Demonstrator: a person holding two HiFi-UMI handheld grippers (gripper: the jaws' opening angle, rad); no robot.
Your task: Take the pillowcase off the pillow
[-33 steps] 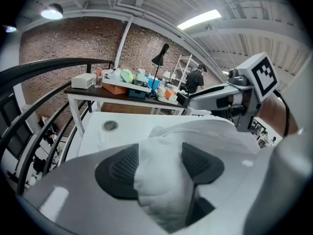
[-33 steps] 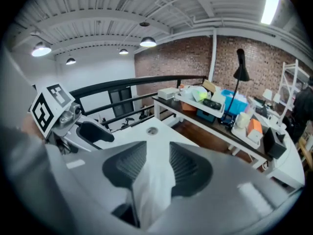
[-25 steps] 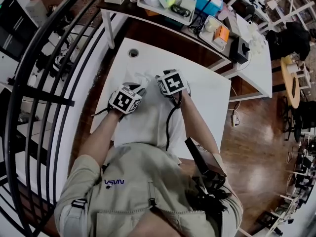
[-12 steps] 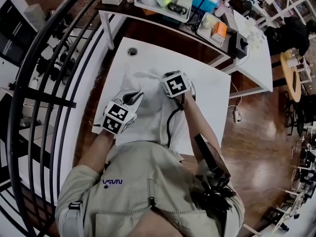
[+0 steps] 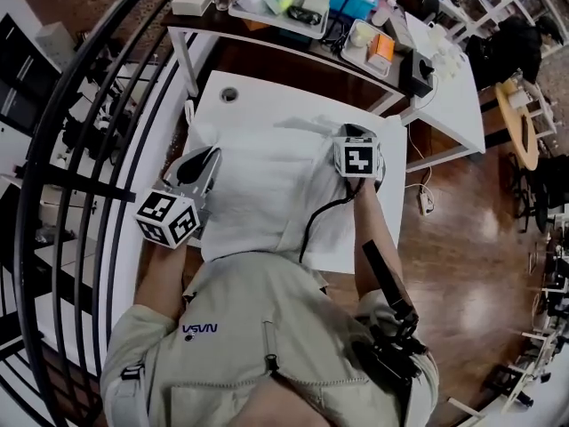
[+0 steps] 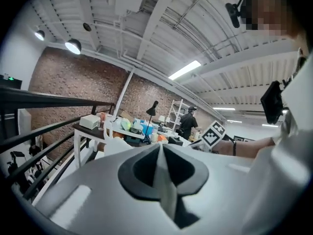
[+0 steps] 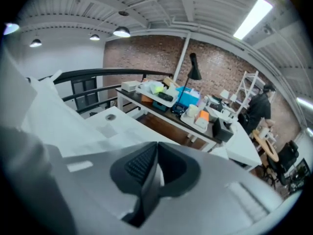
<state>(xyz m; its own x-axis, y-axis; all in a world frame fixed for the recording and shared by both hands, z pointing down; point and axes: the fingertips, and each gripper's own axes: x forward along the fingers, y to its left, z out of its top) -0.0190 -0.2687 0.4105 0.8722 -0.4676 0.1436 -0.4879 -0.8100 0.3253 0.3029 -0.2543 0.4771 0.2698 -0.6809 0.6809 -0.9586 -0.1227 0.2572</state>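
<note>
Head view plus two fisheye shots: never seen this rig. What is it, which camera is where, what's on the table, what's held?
No robot: a person holds a two-jaw hand tool in each hand. The head view looks down from a camera on the head; the other two cameras ride on the tools, looking along the jaws. The left claw, which has just been closing, and the right claw are each shut on white cloth, apparently the pillowcase, stretched between them over the white table.
</note>
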